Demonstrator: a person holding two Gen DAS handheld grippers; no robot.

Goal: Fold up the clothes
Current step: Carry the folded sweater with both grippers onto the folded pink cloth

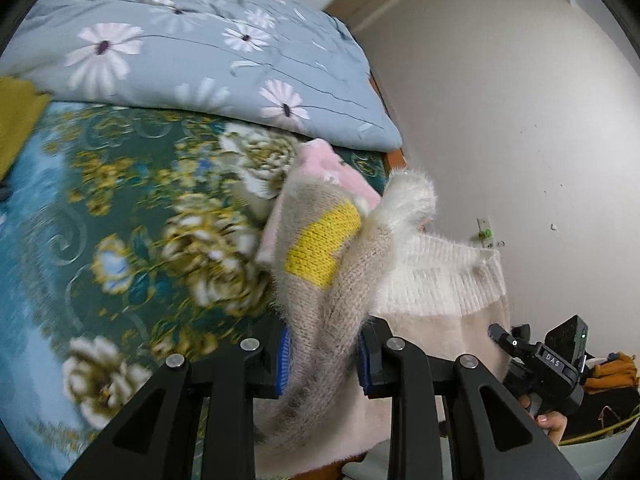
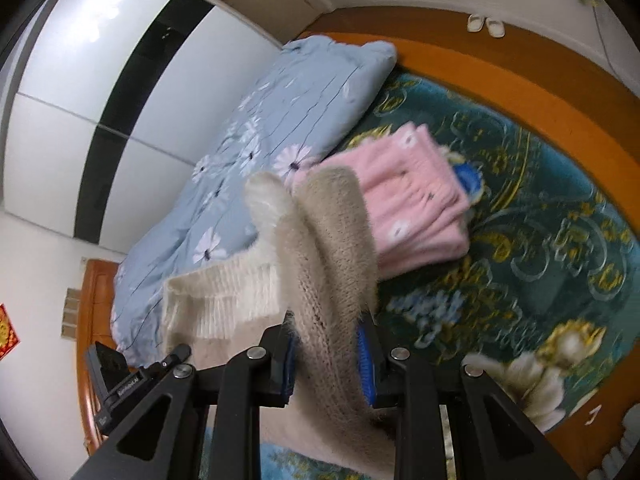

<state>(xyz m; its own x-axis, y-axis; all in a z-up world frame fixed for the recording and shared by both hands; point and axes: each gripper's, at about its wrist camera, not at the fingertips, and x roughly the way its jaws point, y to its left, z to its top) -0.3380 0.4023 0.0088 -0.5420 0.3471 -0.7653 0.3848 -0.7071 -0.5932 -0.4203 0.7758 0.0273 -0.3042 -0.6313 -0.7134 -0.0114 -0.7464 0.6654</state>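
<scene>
While both grippers pinch the fuzzy sweater [image 1: 320, 320], it hangs up off the bed [image 1: 120, 220]. Left gripper [image 1: 322, 356] and right gripper [image 2: 330, 364] each squeeze a bunch of knit, fingers [image 1: 282, 360] nearly closed. I think a fold is halfway done. Next, lay it flat. Pink folded clothes [image 2: 420, 208] wait at one o'clock, the blue quilt [image 2: 280, 120] at eleven.

Quilt [image 2: 280, 120] and pink stack [image 2: 416, 204] crowd the bedspread [image 2: 560, 240] (right side open).
</scene>
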